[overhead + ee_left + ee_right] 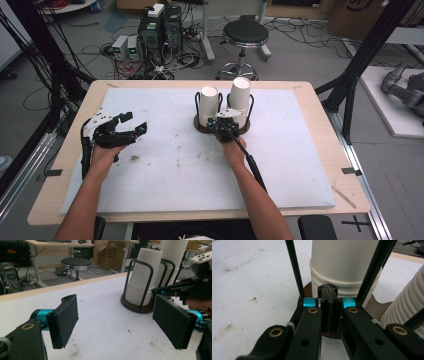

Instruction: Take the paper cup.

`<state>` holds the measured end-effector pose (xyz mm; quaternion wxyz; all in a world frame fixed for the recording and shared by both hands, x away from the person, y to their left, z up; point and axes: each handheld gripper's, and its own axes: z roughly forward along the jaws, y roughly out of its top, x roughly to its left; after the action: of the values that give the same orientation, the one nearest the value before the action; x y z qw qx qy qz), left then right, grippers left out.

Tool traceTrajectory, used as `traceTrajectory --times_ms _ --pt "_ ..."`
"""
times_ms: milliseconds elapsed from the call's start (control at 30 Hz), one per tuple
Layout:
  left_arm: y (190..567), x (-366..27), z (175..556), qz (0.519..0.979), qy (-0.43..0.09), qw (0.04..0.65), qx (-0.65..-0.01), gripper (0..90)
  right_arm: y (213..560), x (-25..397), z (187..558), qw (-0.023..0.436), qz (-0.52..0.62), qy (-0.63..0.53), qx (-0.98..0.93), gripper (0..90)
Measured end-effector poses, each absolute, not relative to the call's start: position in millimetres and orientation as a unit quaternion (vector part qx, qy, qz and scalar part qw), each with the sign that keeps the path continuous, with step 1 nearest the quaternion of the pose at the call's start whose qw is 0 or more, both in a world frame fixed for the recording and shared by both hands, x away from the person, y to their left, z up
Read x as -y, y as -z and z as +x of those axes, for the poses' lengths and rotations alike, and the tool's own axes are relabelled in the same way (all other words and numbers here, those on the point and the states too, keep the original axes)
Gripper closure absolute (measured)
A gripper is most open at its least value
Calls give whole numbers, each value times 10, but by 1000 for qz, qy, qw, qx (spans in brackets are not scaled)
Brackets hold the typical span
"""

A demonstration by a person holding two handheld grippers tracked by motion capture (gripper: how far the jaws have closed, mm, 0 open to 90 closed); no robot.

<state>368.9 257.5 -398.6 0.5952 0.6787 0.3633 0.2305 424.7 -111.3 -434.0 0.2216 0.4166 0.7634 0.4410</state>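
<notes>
A wooden table (320,107) carries a stained white mat (175,165) bearing a cup holder (200,126).

place: robotics lab, likely | evidence: computer towers (160,27) amid tangled floor cables (95,50); black frame struts (372,42); grey robot arm (405,87) on side platform; cardboard boxes (112,253); stool (245,35); white-covered table (310,165)
</notes>
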Motion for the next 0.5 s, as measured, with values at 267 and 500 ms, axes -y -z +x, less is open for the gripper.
traceTrajectory --times_ms 267,500 --pt "3727 -2394 3937 696 -213 605 -323 204 4344 1112 4247 220 420 -441 -762 900" --pt "3501 -2168 4242 707 -188 619 -286 201 4349 1109 4250 221 420 -442 -761 900"
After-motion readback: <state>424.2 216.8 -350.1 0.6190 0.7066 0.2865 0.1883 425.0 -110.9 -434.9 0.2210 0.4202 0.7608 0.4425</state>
